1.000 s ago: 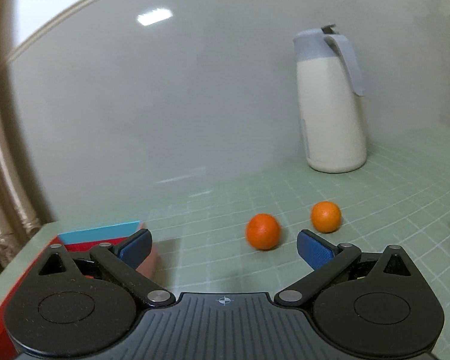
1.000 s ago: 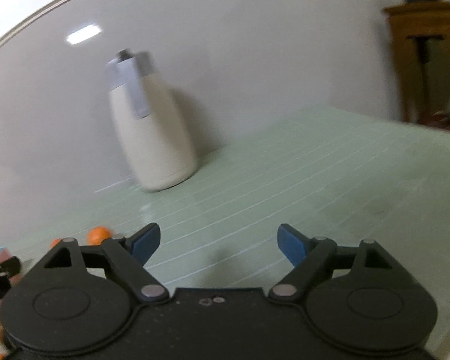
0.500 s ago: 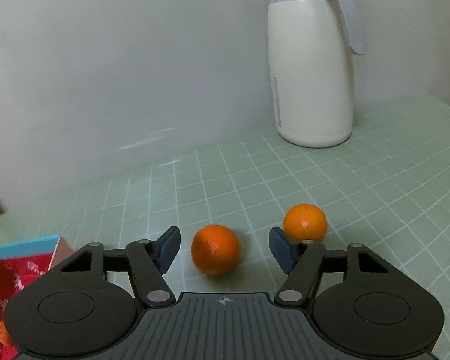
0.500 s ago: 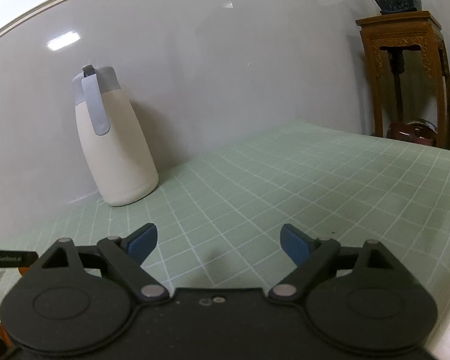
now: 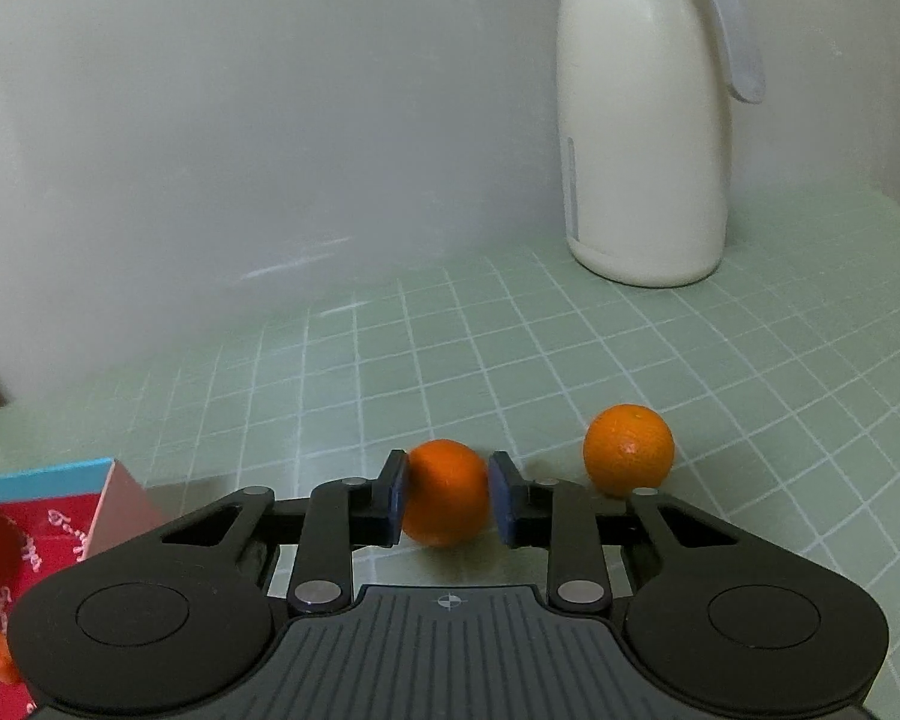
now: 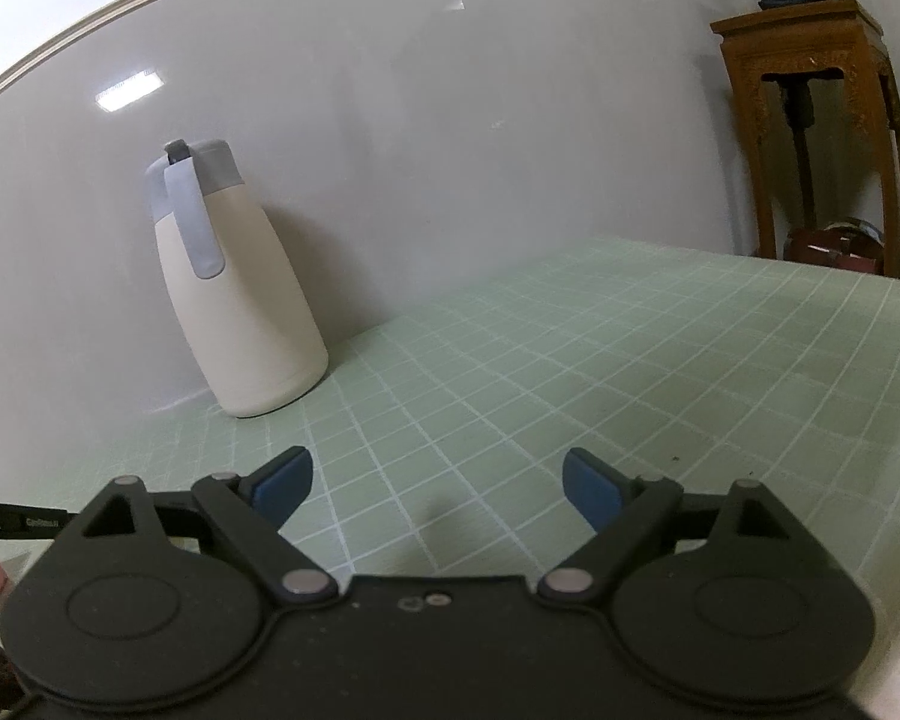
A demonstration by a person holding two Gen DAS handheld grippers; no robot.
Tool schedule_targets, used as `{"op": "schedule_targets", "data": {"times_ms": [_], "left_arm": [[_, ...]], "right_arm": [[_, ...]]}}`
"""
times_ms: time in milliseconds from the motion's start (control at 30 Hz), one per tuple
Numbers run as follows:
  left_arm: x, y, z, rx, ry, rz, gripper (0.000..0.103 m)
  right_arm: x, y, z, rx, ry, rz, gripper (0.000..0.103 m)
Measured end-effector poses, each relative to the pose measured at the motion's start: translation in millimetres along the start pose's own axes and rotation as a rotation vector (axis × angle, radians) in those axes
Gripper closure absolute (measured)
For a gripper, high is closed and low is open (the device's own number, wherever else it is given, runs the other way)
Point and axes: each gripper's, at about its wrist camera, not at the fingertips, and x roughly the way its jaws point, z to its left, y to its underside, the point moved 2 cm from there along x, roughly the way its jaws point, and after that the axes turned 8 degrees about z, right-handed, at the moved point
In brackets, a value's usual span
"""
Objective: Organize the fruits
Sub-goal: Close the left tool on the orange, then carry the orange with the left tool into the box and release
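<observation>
Since a second ago our left gripper [image 5: 447, 495] has advanced over the green gridded mat [image 5: 570, 360], and its jaws have just been closing until the blue pads [image 5: 397, 492] clamp the nearer round orange mandarin [image 5: 445, 492] at its widest middle. We judge the fruit light, soft-skinned and prone to rolling, so gentle pressure suits it. It sits on the mat between the fingertips; our right gripper [image 6: 437, 487] stands apart, empty.

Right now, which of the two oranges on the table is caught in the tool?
The left orange, squeezed between the left tool's blue pads, which have just been closing. The other orange sits free on the table, off to the right.
</observation>
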Motion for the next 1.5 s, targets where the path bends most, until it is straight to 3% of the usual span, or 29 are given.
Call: {"op": "schedule_targets", "data": {"times_ms": [167,367,400,467,767,1167,1500], "left_arm": [[-3.3,3.6,-2.9,0.023,-0.013,-0.006,0.074],[3.3,-3.1,1.3,-0.021,0.010,0.013,0.073],[5.3,-4.3,2.8,-0.031,0.013,0.019,0.072],[11.4,-5.6,7.2,-0.057,0.017,0.051,0.059],[19.9,-0.2,22.8,-0.143,0.040,0.068,0.065],[-21.0,14.7,42.7,-0.178,-0.008,-0.036,0.066],[-88.6,42.3,91.5,-0.217,-0.135,-0.139,0.066]], "right_arm": [[0.9,1.0,4.2,-0.004,-0.024,0.012,0.012],[-0.7,-0.2,5.2,0.000,-0.041,0.006,0.012],[-0.6,-0.7,5.1,0.003,-0.044,0.007,0.012],[-0.2,-1.3,4.5,0.009,-0.053,0.012,0.012],[-1.8,-2.4,5.0,0.013,-0.069,0.004,0.011],[-2.6,0.5,13.3,-0.011,-0.065,-0.002,0.011],[0.2,10.1,43.7,-0.081,-0.104,0.004,0.011]]}}
